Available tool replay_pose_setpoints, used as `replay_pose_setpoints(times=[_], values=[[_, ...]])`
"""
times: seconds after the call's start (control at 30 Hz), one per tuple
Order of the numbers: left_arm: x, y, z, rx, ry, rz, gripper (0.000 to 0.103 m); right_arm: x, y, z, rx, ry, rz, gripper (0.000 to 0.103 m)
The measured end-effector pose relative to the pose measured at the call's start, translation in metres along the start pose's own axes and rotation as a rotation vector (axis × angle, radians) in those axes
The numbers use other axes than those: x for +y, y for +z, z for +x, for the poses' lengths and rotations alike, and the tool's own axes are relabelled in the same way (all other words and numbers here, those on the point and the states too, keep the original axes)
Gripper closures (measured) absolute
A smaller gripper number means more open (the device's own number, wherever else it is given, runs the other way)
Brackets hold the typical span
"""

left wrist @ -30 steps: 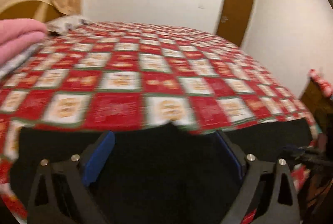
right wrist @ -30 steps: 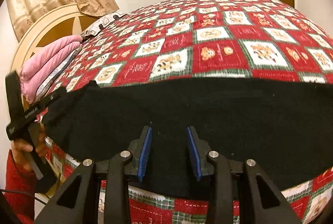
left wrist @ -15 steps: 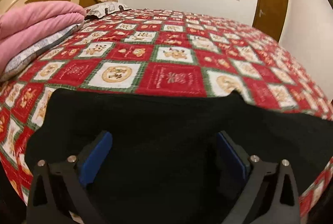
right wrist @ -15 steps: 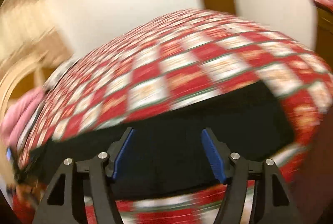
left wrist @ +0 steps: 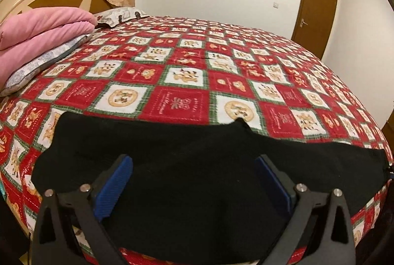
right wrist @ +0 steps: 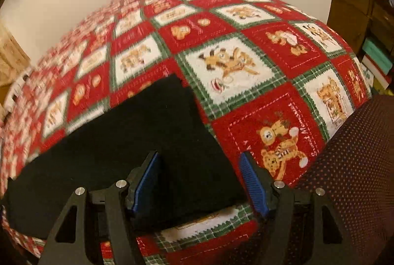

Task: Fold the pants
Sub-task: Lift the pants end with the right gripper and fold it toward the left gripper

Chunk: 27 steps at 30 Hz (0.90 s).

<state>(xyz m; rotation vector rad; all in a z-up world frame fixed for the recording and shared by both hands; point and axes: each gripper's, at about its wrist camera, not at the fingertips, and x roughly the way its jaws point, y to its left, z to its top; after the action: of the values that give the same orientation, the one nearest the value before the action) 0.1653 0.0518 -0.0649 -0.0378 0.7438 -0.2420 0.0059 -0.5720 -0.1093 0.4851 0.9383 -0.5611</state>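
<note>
Black matt knit-cloth pants (left wrist: 197, 181) under both tools. Left tool (left wrist: 194, 181): matt black plastic arms, ribbed blue pads (left wrist: 113, 188), shiny metal screws. Ahead: fuzzy red-and-white patchwork fleece bedspread (right wrist: 234, 62); smooth brown wooden door (left wrist: 315, 13).

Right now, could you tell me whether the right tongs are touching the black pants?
Cannot tell. In the right wrist view the right tongs stand open over the black pants, but no contact or gap shows plainly.

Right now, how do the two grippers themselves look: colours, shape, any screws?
The left gripper and the right gripper look alike: matte black angular frames with triangular cut-outs, silver round screw heads on the joints, and flat blue ribbed pads inside each finger. No cables, sleeves or markings show.
</note>
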Motion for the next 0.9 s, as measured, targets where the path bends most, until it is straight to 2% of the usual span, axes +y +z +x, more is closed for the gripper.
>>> replay_pose_setpoints(times=[0.17, 0.2, 0.27, 0.33, 0.37, 0.4, 0.5, 0.57, 0.63, 0.77, 0.9], values=[[-0.003, -0.001, -0.002, 0.001, -0.005, 0.000, 0.001, -0.001, -0.001, 0.000, 0.072, 0.015, -0.015, 0.036], [-0.002, -0.001, -0.003, 0.001, -0.009, -0.006, 0.001, 0.000, -0.002, 0.000, 0.080, 0.015, -0.031, 0.041], [0.000, -0.002, -0.003, 0.003, -0.020, -0.020, 0.001, 0.002, -0.004, -0.002, 0.083, 0.048, -0.049, 0.058], [0.004, -0.003, -0.003, 0.009, -0.032, -0.039, 0.001, -0.003, -0.006, -0.003, 0.078, 0.101, -0.005, 0.078], [0.005, -0.004, -0.003, 0.012, -0.034, -0.047, 0.001, -0.005, -0.007, -0.005, 0.070, 0.120, 0.012, 0.084], [0.006, -0.005, -0.003, 0.014, -0.040, -0.057, 0.001, -0.007, -0.008, -0.007, 0.060, 0.139, 0.034, 0.088], [0.010, -0.007, -0.007, 0.007, -0.044, -0.060, 0.001, 0.000, -0.011, -0.025, -0.002, 0.131, 0.041, 0.090], [0.012, -0.006, -0.012, -0.006, -0.040, -0.058, 0.001, 0.026, -0.012, -0.046, -0.057, 0.133, -0.024, 0.090], [0.014, -0.005, -0.013, -0.012, -0.041, -0.064, 0.001, 0.054, -0.012, -0.064, -0.090, 0.178, -0.077, 0.090], [0.016, -0.005, -0.014, -0.017, -0.068, -0.085, 0.001, 0.142, -0.016, -0.094, -0.114, 0.331, -0.225, 0.090], [0.013, -0.008, -0.014, -0.012, -0.077, -0.064, 0.001, 0.227, -0.046, -0.103, -0.093, 0.474, -0.372, 0.090]])
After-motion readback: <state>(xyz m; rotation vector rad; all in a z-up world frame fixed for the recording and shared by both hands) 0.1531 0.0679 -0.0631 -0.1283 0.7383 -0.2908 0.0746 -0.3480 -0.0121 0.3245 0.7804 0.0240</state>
